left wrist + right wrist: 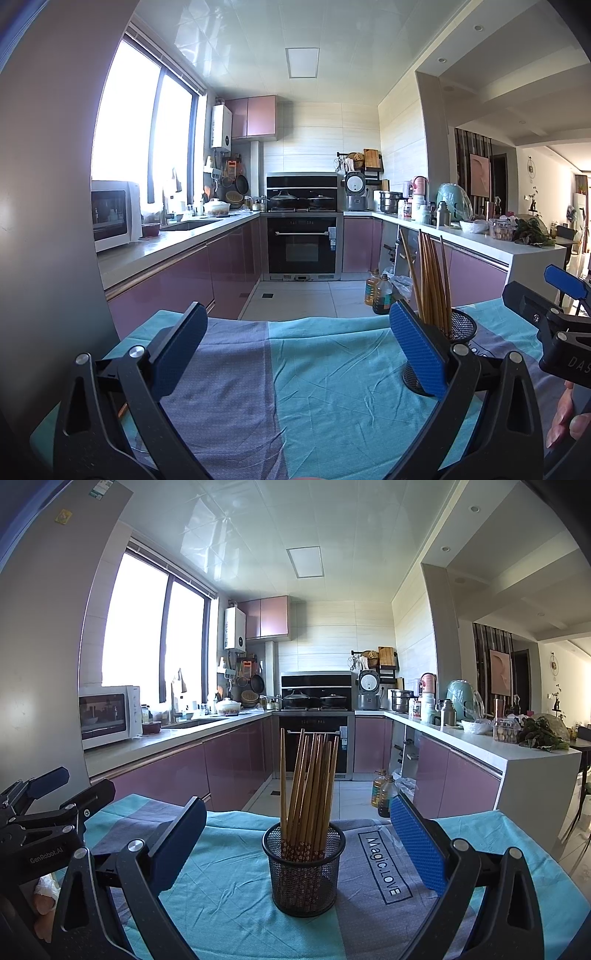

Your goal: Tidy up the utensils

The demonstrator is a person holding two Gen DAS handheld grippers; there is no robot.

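Note:
A black mesh cup (pixel 303 871) stands upright on the teal and grey cloth (pixel 229 897). Several wooden chopsticks (pixel 306 786) stand in it, tips up. My right gripper (pixel 297 845) is open and empty, its blue pads on either side of the cup and a little short of it. In the left wrist view the cup (pixel 460 328) and chopsticks (pixel 432 280) sit behind the right finger. My left gripper (pixel 295 354) is open and empty over bare cloth (pixel 332 387), left of the cup. Each gripper shows at the edge of the other's view.
The cloth-covered table ends just beyond the cup. Past it is a kitchen floor with oil bottles (pixel 384 790), an oven (pixel 314 746), pink cabinets and counters on both sides. A microwave (pixel 109 714) sits at the left.

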